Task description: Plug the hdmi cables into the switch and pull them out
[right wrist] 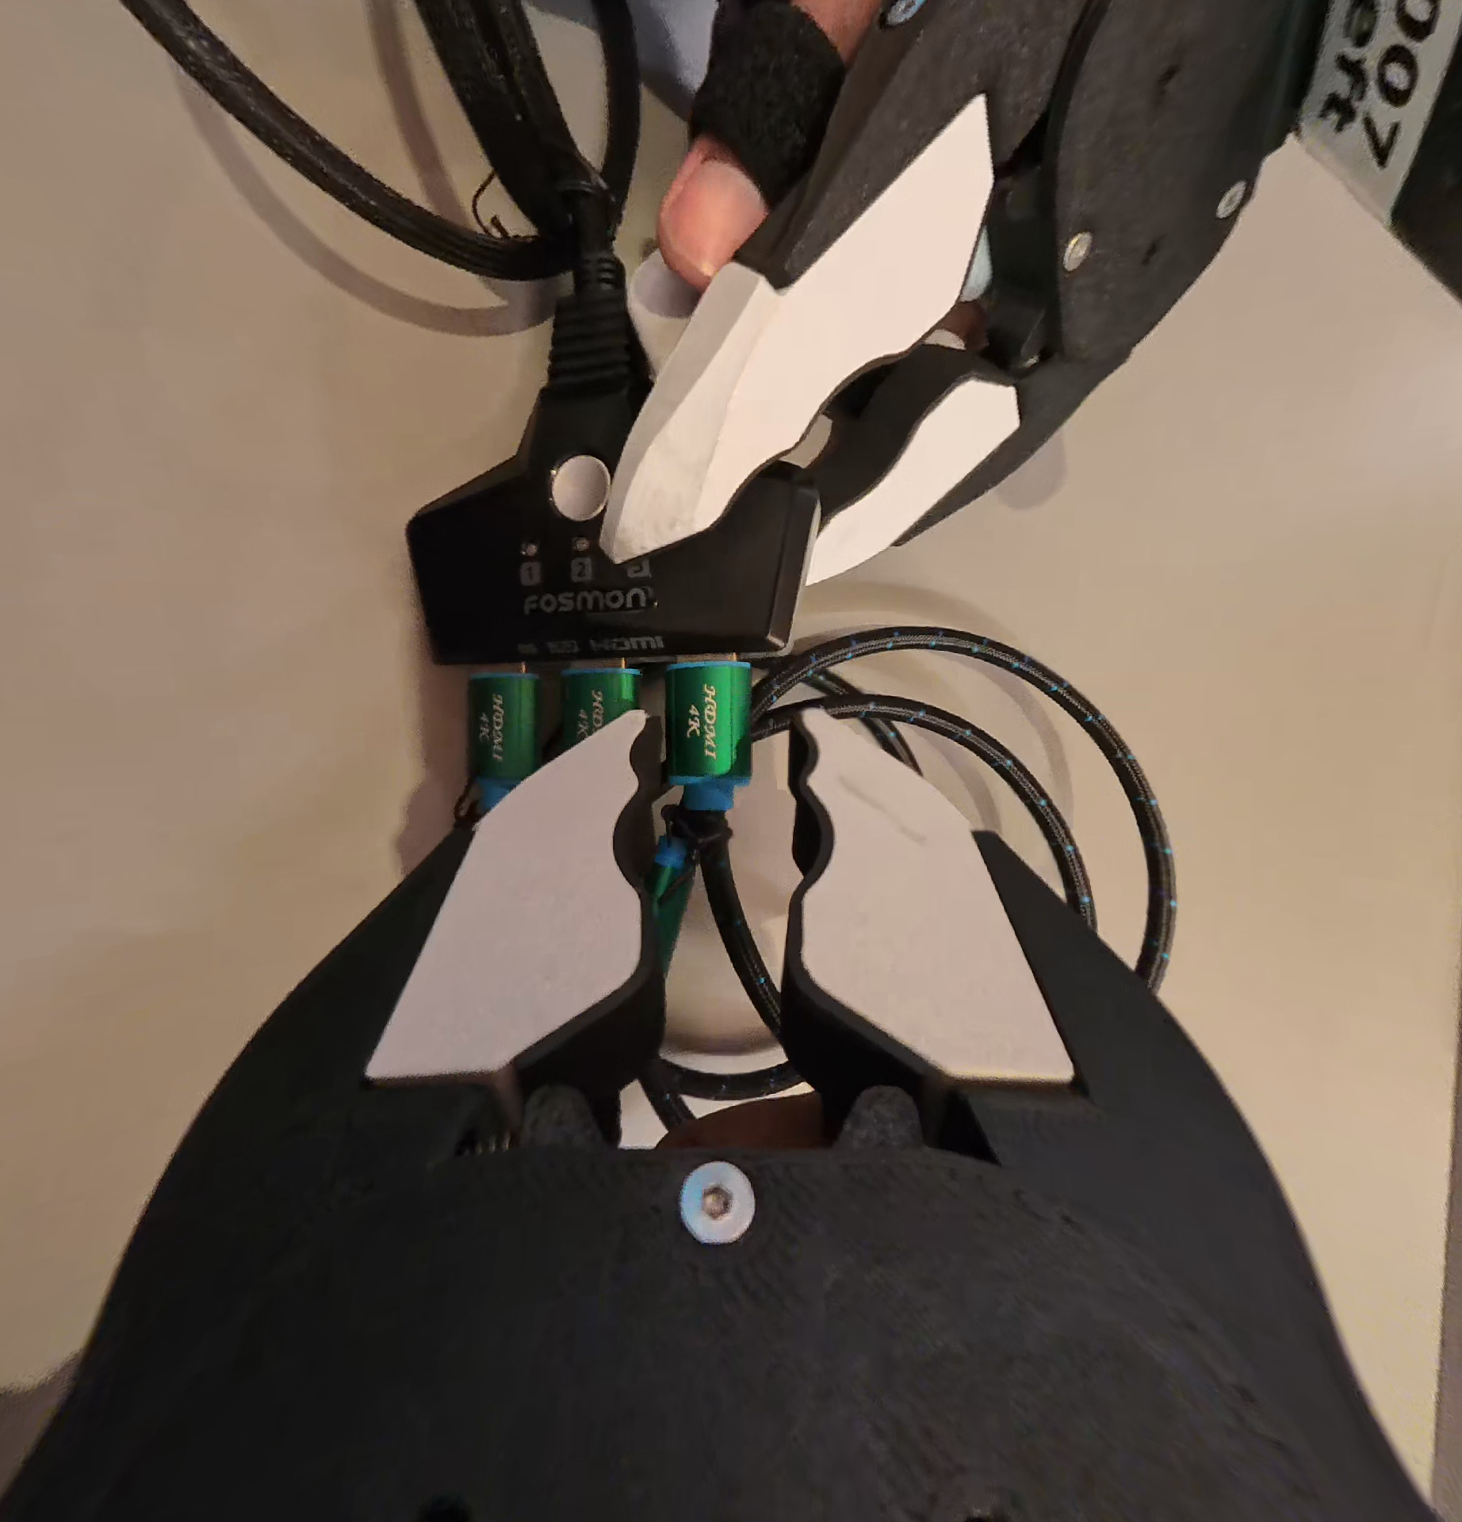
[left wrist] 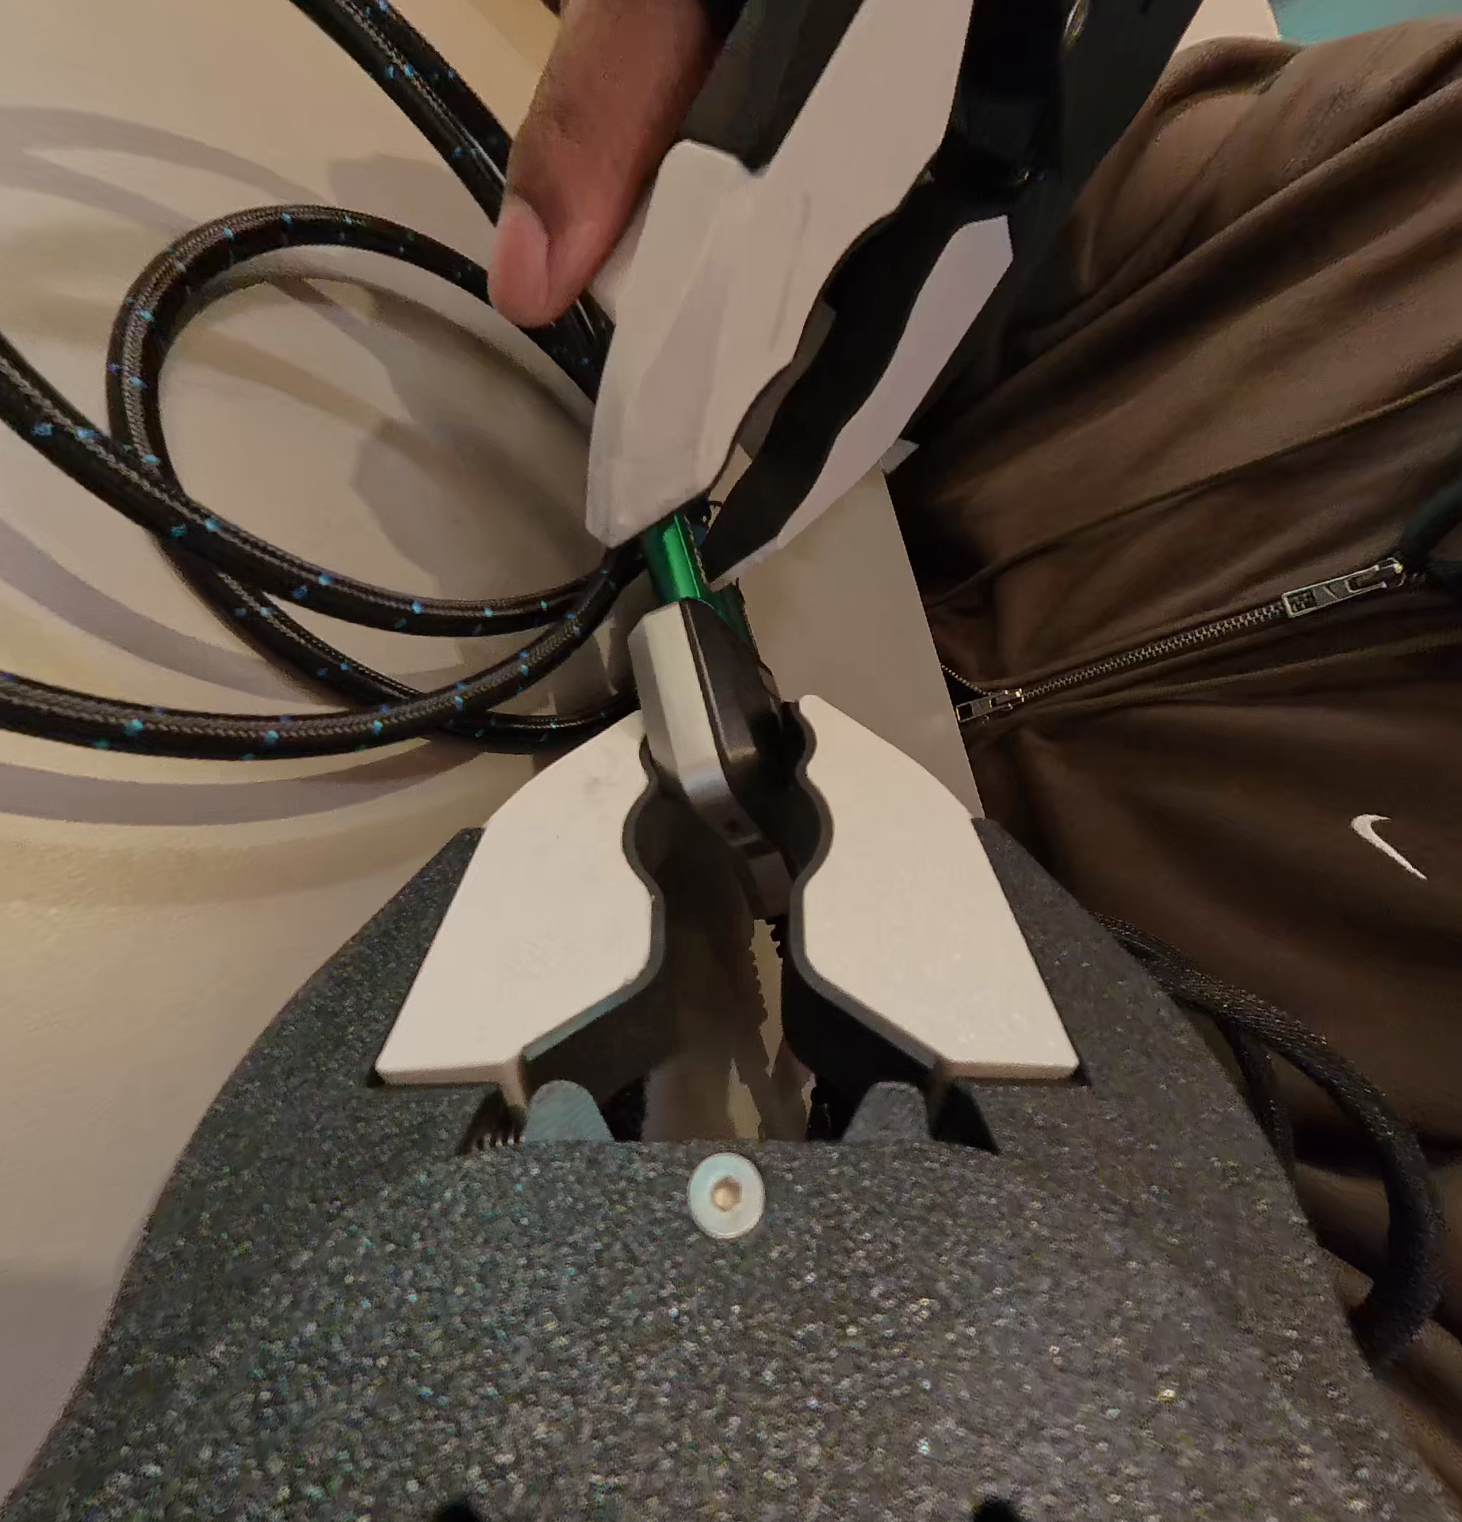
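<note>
Black switch box (right wrist: 604,568) clenched in left tongs (left wrist: 723,741), three green plugs (right wrist: 705,725), right tongs (right wrist: 715,741) straddling one, not pressing

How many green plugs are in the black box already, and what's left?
Done: three green plugs sit at the black switch box, a sliver of gold showing on each. In hand: the left gripper clamps the box; the right gripper straddles the third plug, with a gap on one side. Left: it's not gripped yet.
</note>
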`<control>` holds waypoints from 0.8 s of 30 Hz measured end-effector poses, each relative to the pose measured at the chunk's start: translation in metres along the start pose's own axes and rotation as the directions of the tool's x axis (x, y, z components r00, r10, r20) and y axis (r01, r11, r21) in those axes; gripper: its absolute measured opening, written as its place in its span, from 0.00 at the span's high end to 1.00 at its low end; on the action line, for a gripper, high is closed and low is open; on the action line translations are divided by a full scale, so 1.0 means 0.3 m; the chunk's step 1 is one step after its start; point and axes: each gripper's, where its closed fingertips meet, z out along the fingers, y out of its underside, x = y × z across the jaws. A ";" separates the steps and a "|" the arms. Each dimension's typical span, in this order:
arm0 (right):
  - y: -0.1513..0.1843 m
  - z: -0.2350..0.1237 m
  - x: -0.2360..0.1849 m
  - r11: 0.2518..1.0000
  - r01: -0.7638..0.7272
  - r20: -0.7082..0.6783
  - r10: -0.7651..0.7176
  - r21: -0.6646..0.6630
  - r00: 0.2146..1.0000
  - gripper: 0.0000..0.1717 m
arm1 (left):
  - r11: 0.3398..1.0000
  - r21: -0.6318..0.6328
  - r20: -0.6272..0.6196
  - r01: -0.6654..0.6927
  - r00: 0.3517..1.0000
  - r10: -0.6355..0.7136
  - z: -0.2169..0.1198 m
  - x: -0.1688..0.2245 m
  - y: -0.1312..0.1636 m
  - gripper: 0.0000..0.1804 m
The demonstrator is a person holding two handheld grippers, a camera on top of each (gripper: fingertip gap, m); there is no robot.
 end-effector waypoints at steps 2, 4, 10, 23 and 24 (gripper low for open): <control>0.002 -0.001 -0.015 1.000 -0.010 0.026 0.010 -0.008 1.000 0.85 | 1.000 -0.007 -0.004 -0.004 1.000 0.004 0.009 0.005 0.002 0.85; 0.003 -0.001 -0.026 1.000 -0.018 0.044 0.019 -0.011 0.999 0.86 | 1.000 -0.013 -0.006 -0.009 1.000 0.009 0.016 0.009 0.003 0.85; 0.006 0.006 -0.050 0.998 -0.062 0.098 0.063 -0.020 0.993 0.87 | 0.999 -0.030 -0.011 -0.018 1.000 0.018 0.034 0.017 0.005 0.85; 0.011 -0.010 -0.104 0.971 -0.238 0.322 0.218 0.023 0.921 0.86 | 0.997 -0.056 -0.017 -0.057 0.998 0.056 0.064 0.036 0.005 0.85; 0.012 -0.012 -0.114 0.970 -0.244 0.345 0.221 0.024 0.912 0.84 | 0.996 -0.058 -0.019 -0.061 0.998 0.060 0.066 0.038 0.005 0.85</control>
